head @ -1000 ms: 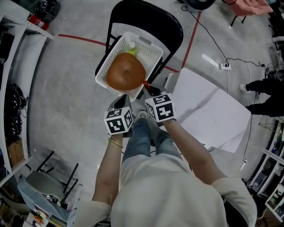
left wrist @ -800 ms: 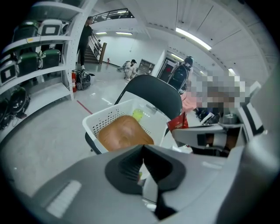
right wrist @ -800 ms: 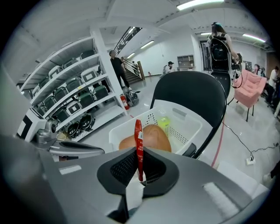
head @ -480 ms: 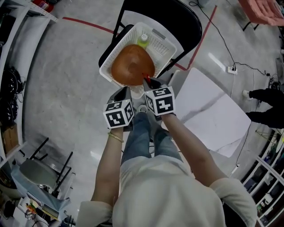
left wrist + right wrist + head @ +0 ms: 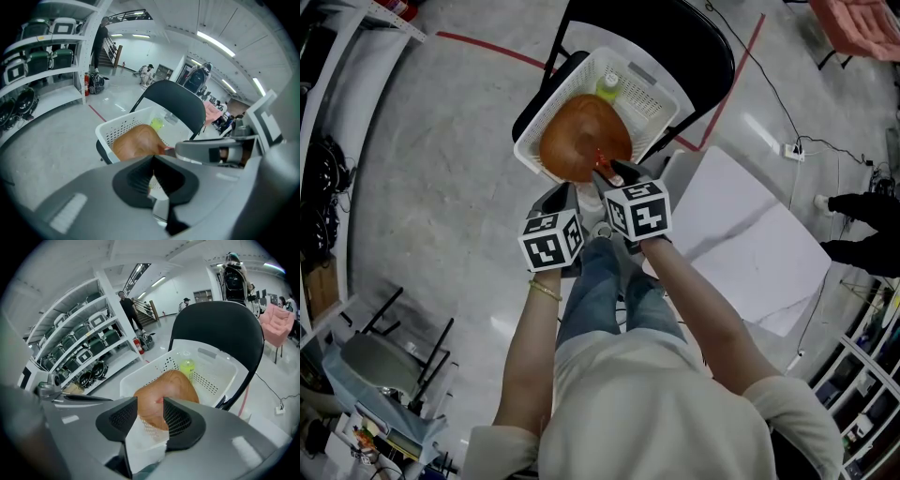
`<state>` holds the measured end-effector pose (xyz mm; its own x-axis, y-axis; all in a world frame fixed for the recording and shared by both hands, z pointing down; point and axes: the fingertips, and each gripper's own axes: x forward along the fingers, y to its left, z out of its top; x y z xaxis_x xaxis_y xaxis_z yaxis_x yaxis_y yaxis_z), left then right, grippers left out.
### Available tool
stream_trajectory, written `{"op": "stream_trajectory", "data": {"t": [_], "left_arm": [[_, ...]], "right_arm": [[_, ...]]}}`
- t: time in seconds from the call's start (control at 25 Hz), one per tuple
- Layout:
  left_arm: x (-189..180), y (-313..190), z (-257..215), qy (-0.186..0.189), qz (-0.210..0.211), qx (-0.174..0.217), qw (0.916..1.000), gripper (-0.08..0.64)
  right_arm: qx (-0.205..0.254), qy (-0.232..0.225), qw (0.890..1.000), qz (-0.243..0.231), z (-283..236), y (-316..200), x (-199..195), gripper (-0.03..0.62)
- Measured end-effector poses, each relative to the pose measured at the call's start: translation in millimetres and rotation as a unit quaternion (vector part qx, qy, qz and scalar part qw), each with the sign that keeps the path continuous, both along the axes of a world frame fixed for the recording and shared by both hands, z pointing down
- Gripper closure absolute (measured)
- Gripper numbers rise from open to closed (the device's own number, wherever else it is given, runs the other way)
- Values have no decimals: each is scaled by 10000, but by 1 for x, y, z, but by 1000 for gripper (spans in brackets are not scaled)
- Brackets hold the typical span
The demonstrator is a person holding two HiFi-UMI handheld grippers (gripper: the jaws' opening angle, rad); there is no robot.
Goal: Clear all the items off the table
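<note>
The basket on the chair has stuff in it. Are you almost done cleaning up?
Nearly, it seems. Done: the green bottle and the wooden bowl lie in the white basket. In hand: nothing. The right gripper has just been opening its jaws at the bowl's edge without pressing it, and the left gripper is shut and empty. Left: the visible part of the white table shows no items.

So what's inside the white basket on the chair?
A round brown wooden dish fills most of the basket, with a yellow-green bottle behind it. Whatever lies under the dish is covered.
</note>
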<state>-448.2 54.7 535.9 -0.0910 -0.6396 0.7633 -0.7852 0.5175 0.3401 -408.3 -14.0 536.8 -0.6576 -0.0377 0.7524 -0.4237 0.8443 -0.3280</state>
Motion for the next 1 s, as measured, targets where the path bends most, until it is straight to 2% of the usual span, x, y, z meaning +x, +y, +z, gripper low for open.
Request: {"op": "stream_trajectory", "data": {"t": [1.0], "left_arm": [[8,-1,-18,-53,109,128,9998,551]], "right_arm": [[161,-12,9998,141,-16,3,12,451]]}}
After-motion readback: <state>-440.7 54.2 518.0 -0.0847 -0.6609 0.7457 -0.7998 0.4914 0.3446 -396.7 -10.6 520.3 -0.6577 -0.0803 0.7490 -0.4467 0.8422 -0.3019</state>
